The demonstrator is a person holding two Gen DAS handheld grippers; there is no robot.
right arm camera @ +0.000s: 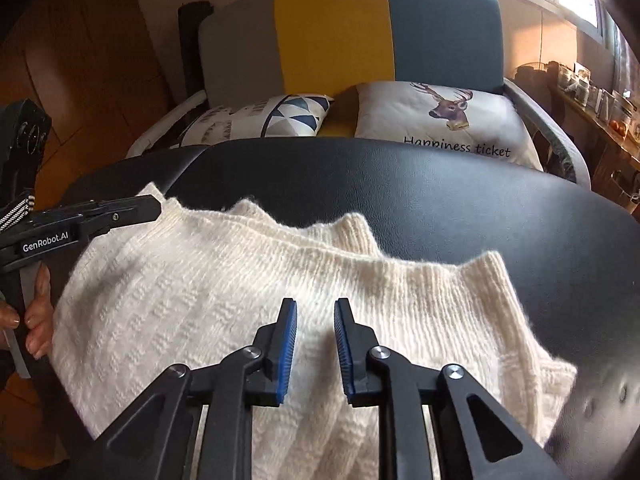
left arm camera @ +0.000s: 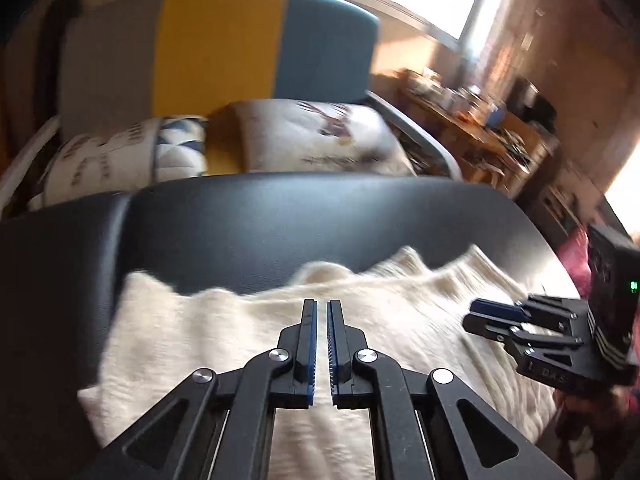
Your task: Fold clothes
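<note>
Tongs first: the left gripper (left arm camera: 322, 304) hangs over the cream sweater (right arm camera: 240, 292) with its jaws nearly together, only a thin slit between the blue pads and nothing caught in them. The right gripper (right arm camera: 316, 308) hovers above the same sweater with its jaws parted and empty. Bunched and rumpled, the sweater lies on a black padded table (right arm camera: 440, 188). Beyond it stands a grey, yellow and blue sofa (right arm camera: 332, 32) with a deer cushion (right arm camera: 440, 120).
</note>
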